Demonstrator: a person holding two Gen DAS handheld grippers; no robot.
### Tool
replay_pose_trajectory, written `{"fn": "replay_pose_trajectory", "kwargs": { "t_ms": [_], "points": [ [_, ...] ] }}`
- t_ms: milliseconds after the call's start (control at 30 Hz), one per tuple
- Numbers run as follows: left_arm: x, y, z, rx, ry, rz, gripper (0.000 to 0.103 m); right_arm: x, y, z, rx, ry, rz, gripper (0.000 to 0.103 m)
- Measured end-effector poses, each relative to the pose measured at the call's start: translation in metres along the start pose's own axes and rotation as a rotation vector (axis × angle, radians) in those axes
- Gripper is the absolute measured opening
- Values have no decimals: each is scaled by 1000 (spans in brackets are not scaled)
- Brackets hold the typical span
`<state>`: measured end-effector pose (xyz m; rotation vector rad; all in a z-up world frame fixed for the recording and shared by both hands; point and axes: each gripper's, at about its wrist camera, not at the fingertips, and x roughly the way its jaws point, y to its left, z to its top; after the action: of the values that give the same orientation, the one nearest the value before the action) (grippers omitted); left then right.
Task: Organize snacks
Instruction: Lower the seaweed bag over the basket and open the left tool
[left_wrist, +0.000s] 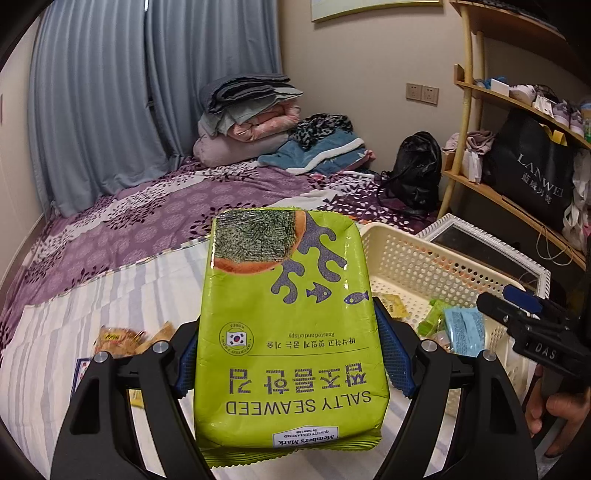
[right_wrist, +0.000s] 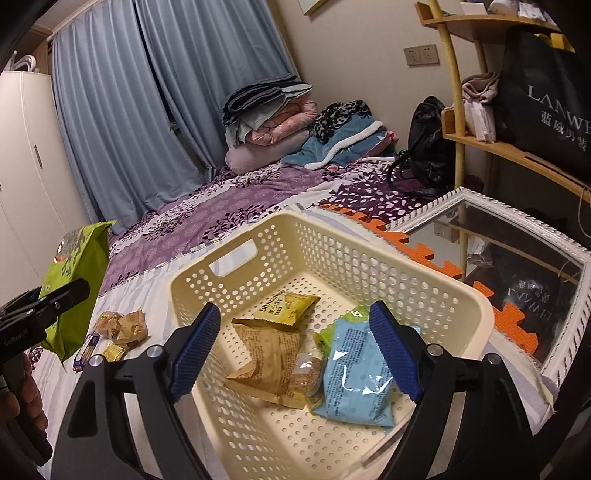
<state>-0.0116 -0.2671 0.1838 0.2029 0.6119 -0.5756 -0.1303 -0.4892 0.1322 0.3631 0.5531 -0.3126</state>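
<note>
Your left tongs are clamped on the big green seaweed bag, holding it up above the striped bed sheet, just left of the cream basket. Your right tongs hang wide apart over that basket with nothing gripped; the blue packet and brown packet lie inside. A few small snacks sit on the sheet.

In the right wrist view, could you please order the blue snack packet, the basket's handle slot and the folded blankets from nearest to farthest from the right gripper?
From the right gripper:
1. Blue snack packet, lying in the basket under the right-hand finger.
2. Handle slot, in the basket's far wall, up and left.
3. Folded blankets, stacked on the bed against the curtain, well beyond.
</note>
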Motion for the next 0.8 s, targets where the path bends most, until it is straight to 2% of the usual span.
{"fn": "replay_pose_trajectory", "kwargs": {
  "t_ms": [333, 633, 733, 800],
  "points": [
    [32, -47, 24, 83, 4, -74, 80, -1, -17, 0, 29, -1, -18, 83],
    [69, -71, 32, 91, 36, -159, 82, 2, -30, -1, 56, 6, -39, 83],
    [72, -74, 30, 98, 34, -153, 94, 2, -34, -1, 65, 6, -46, 83],
    [72, -71, 28, 94, 38, -151, 94, 3, -35, -1, 72, 4, -50, 87]
  ]
}}
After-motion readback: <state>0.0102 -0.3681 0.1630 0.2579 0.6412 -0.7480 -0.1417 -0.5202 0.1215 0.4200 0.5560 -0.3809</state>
